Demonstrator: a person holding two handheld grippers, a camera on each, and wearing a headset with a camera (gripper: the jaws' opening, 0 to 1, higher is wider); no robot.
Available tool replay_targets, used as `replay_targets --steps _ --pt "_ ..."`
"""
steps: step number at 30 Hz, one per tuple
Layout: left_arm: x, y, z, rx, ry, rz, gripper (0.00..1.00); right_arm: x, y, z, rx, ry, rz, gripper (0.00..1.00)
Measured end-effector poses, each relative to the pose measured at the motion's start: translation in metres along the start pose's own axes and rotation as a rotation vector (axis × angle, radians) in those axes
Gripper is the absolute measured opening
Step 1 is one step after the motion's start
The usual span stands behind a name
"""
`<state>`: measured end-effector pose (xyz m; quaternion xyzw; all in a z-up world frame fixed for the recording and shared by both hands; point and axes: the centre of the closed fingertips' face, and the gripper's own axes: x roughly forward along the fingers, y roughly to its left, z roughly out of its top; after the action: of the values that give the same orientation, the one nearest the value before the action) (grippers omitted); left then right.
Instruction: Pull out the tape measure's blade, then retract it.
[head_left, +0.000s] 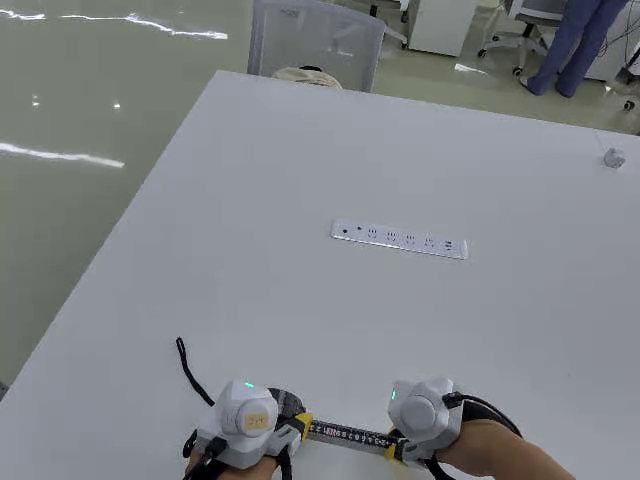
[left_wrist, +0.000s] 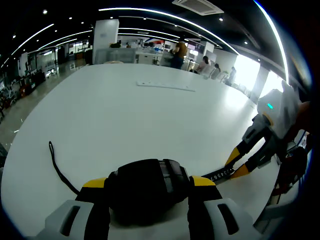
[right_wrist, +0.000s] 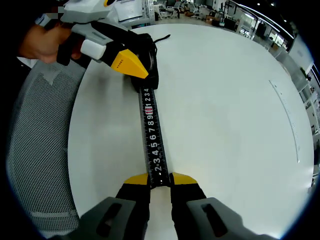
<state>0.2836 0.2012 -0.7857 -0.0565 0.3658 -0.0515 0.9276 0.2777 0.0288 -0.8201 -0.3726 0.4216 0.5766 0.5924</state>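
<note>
With left claw (left_wrist: 148, 181), clamping black rounded tape-measure case (left_wrist: 145, 195).
With right claw (right_wrist: 160, 178), pinching tip of dark numbered blade (right_wrist: 150, 127), stretched between both.

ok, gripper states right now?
Left gripper: shut on the tape measure case.
Right gripper: shut on the blade, at its end.

On the table (head_left: 350, 150), my left gripper (left_wrist: 148, 182) sits around the case (left_wrist: 147, 192) at the near edge. My right gripper (right_wrist: 160, 179) is to its right, with the blade (right_wrist: 150, 130) stretched between them. The strap (head_left: 190, 370) trails left from the case, the power strip (head_left: 399, 239) lies farther back, and a chair (head_left: 315, 40) stands behind the far edge.
</note>
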Motion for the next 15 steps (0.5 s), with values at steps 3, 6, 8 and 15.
replay_targets --steps 3,6,8,15 --pt "-0.0001 0.0001 0.0000 -0.001 0.000 0.000 0.59 -0.0012 0.0010 0.0018 0.000 -0.002 0.000 0.16" --pt "-0.0002 0.0002 0.0000 -0.003 0.000 0.001 0.59 -0.0002 0.0007 0.0027 0.000 -0.006 -0.001 0.16" --pt "-0.0002 0.0002 0.0000 -0.003 0.000 0.002 0.59 0.0013 0.0000 0.0027 0.001 -0.008 -0.002 0.16" --pt "-0.0003 0.0003 -0.0006 -0.006 0.003 0.006 0.59 0.0026 0.0003 0.0055 0.000 -0.014 -0.004 0.16"
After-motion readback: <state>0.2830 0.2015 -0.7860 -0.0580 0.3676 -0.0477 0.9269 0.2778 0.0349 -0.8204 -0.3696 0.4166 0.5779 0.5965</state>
